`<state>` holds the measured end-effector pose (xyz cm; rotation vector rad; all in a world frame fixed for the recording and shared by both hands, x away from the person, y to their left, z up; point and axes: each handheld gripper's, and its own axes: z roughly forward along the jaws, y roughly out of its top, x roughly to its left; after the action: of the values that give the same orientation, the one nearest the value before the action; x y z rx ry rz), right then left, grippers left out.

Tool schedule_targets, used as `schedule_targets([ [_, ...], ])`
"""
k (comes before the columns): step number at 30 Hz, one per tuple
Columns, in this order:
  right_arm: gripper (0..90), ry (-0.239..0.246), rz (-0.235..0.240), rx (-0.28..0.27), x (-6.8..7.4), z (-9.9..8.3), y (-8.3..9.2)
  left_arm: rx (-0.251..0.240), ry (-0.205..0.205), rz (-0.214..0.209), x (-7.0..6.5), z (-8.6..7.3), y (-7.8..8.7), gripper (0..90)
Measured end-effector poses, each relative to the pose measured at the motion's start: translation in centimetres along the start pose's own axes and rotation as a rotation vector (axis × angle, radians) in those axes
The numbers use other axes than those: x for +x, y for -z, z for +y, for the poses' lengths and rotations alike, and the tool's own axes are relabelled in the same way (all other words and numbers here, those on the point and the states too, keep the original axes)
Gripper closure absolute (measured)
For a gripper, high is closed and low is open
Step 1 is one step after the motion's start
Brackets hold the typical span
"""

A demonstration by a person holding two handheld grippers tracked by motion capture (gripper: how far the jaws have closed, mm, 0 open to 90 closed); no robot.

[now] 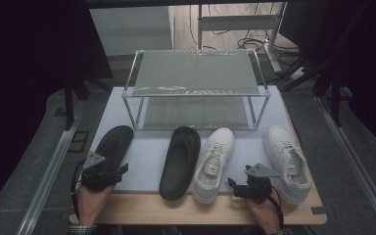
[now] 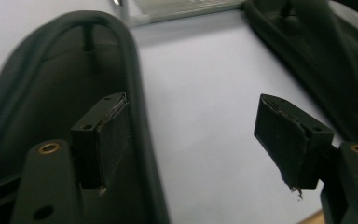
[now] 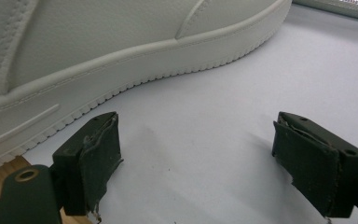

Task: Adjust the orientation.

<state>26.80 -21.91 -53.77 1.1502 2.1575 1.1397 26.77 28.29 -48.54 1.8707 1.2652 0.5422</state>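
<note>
Right now the left tongs (image 1: 123,169) hang wide open and empty over the heel of the left black slipper (image 1: 111,144), whose long axis runs away toward the shoe rack (image 1: 196,88), while the right tongs (image 1: 232,187) idle open between the two white sneakers (image 1: 214,164).

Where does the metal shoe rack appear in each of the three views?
High view: shoe rack at upper centre.
Left gripper view: shoe rack at the top edge, beyond the black slipper.
Right gripper view: shoe rack, likely the grey strip in the top right corner.
Shared landmark: the pale mat.
</note>
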Motion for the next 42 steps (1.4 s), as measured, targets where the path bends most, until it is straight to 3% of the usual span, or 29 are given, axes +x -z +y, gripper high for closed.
schedule_targets([
  [2,15.4,0.000,0.000,0.000,0.0,0.0,0.0,-0.010,0.008,-0.011,0.2,0.1,0.2,26.2],
  [10,15.4,0.000,0.000,0.000,0.0,0.0,0.0,0.022,0.033,0.028,1.7,0.4,-0.3,31.3],
  [18,15.4,0.000,0.000,0.000,0.0,0.0,0.0,0.075,0.029,0.043,2.1,0.3,-1.9,51.3],
  [25,15.4,0.000,0.000,0.000,0.0,0.0,0.0,0.080,0.034,0.043,2.1,0.6,-2.0,70.0],
  [31,15.4,0.000,0.000,0.000,0.0,0.0,0.0,0.104,0.038,0.049,2.2,0.9,-2.2,79.8],
  [42,15.4,0.000,0.000,0.000,0.0,0.0,0.0,0.101,0.034,0.052,2.1,1.0,-1.6,83.5],
])
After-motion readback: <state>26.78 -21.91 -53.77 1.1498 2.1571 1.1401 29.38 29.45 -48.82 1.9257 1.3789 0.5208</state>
